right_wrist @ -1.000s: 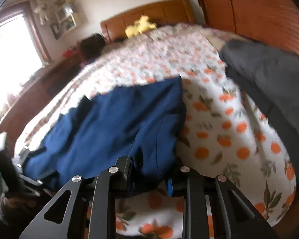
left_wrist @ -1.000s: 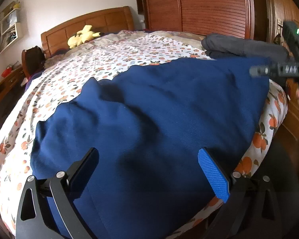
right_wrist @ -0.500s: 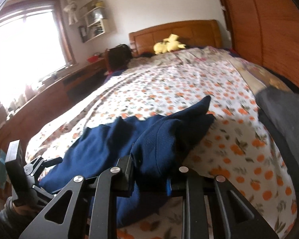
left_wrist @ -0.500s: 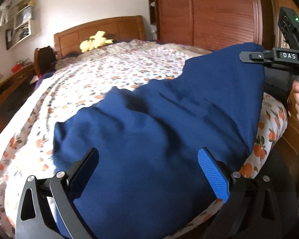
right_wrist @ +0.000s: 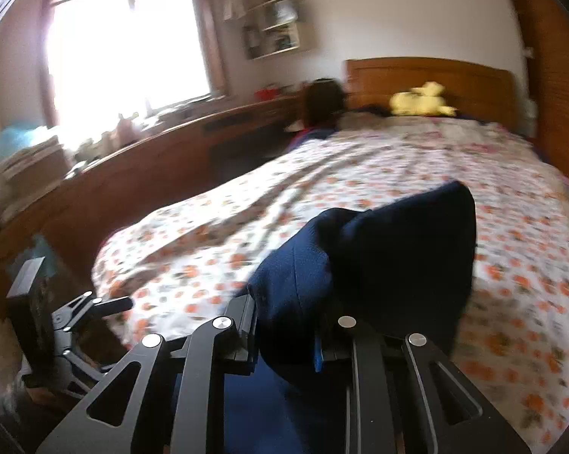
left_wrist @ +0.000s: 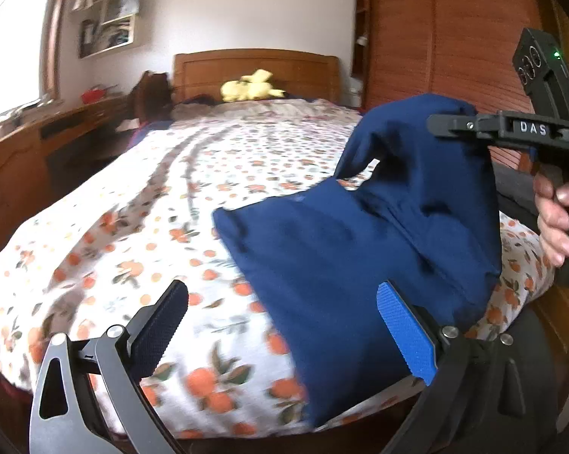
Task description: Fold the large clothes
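Observation:
A large navy blue garment [left_wrist: 360,265] is bunched at the near right corner of the bed, one end lifted off the orange-print bedspread [left_wrist: 163,204]. My right gripper [right_wrist: 286,336] is shut on a fold of the garment [right_wrist: 398,265] and holds it up; it also shows in the left wrist view [left_wrist: 462,126] at the upper right, hand on its handle. My left gripper [left_wrist: 284,325] is open and empty, its right pad [left_wrist: 405,336] just over the garment's near edge. The left gripper shows in the right wrist view [right_wrist: 95,310] at the bed's near left.
A wooden headboard [left_wrist: 254,68] with a yellow plush toy [left_wrist: 250,89] stands at the far end. A wooden wardrobe [left_wrist: 454,38] runs along the right. A desk [right_wrist: 170,151] under a window lies left of the bed. Dark grey cloth [left_wrist: 511,196] lies behind the right gripper.
My right gripper has lifted the garment's edge up and toward the left, so the spread-out garment has bunched up and left much of the bedspread bare. My left gripper stays open.

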### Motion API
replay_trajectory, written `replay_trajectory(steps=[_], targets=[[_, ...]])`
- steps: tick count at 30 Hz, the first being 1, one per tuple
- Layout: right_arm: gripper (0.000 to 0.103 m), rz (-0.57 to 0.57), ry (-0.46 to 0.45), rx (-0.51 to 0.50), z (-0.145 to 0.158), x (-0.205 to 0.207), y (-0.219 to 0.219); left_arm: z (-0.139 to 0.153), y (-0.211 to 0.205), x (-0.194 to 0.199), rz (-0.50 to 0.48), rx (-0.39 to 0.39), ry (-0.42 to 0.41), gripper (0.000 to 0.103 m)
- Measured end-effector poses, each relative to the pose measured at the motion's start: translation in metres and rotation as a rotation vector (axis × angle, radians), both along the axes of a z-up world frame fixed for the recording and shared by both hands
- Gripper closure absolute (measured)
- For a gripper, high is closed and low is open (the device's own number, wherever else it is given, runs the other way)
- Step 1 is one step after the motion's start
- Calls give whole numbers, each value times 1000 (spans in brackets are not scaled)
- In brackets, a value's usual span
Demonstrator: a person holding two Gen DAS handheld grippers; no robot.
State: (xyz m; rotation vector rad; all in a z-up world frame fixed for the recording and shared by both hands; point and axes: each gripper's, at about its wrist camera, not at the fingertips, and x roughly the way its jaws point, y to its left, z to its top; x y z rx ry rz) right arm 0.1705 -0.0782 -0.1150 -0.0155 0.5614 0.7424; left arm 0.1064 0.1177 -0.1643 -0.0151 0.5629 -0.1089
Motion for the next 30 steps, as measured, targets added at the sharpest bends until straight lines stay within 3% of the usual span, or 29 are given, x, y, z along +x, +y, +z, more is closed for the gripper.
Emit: replay_trajectory(steps=[4,9,11,12,20,30], targets=[[84,110,46,-57,-22,-6,57,1,23,-9,43,-26,1,3],[78,150,134,-133,-54,-7,82,4,31,-16,66,-26,-4,3],[63,156,140,-124,-54,-12,79,6,30,-17,64,-29,-6,3],[61,157,133,-111,-50,-15,76,7,30,-18,63,-29,-8,3],[60,121,60,-113,-21,-16,61,11,16,-13,48,-26,-18,3],[61,23,86,-193,-44,-1,24,8,0,0,22,-12,-5,3]])
